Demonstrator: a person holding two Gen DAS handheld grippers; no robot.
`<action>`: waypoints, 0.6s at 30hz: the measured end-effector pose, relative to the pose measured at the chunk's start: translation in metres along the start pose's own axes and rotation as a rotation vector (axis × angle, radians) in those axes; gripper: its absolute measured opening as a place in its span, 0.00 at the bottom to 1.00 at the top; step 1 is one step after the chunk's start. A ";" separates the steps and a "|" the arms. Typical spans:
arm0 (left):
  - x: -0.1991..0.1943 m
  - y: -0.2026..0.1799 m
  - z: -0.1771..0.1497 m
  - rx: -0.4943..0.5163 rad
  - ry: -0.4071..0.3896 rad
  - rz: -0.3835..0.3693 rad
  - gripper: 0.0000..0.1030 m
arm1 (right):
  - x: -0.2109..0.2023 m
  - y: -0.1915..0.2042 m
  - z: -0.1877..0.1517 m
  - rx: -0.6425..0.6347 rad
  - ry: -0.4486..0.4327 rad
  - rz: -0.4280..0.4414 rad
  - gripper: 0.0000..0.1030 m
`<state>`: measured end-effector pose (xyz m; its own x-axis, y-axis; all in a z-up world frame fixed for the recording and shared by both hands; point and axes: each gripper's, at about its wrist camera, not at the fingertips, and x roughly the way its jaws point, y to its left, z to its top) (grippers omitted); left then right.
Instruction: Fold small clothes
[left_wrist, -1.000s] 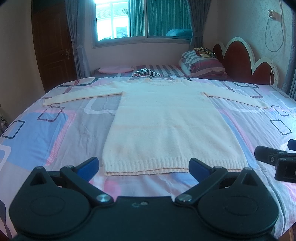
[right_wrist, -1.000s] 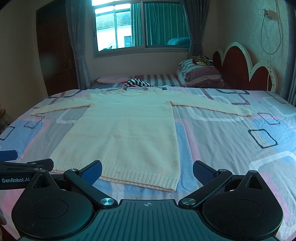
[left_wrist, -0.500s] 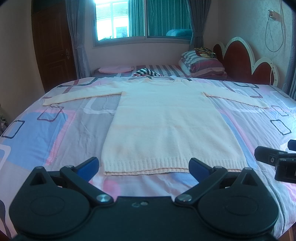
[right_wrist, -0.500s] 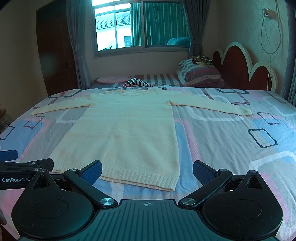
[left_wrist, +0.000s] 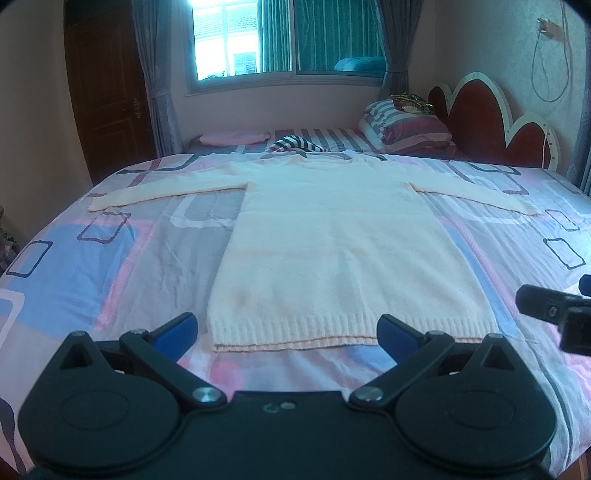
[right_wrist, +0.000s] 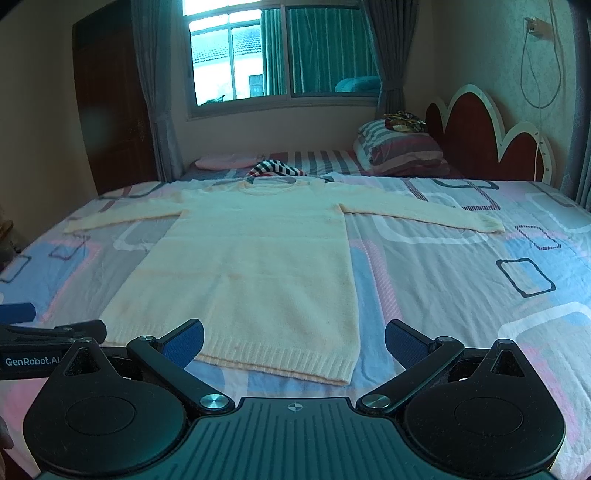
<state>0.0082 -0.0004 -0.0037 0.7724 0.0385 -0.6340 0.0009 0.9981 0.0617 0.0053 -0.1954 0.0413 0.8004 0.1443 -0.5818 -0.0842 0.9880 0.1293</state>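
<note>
Notably, "GenRobot.AI" on left tongs (right_wrist: 31, 360); both tongs released; sweater (left_wrist: 332, 258) flat.

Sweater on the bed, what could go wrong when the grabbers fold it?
The sweater is wide, and both sleeves reach far beyond the open left gripper and right gripper, so a fold may come out lopsided. The thick knit could slip from the fingers. It might also drag and wrinkle the bedsheet.
</note>
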 end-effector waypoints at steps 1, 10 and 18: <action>0.002 0.000 0.002 -0.001 -0.002 0.002 1.00 | 0.000 -0.001 0.002 0.005 -0.004 0.003 1.00; 0.028 -0.001 0.032 -0.014 -0.036 -0.044 1.00 | 0.019 -0.027 0.028 0.067 -0.044 -0.048 1.00; 0.071 -0.020 0.059 0.048 -0.096 -0.029 1.00 | 0.056 -0.074 0.062 0.143 -0.078 -0.158 1.00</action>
<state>0.1002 -0.0200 -0.0046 0.8289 0.0027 -0.5594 0.0528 0.9952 0.0829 0.0933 -0.2637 0.0487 0.8411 -0.0220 -0.5405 0.1264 0.9795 0.1568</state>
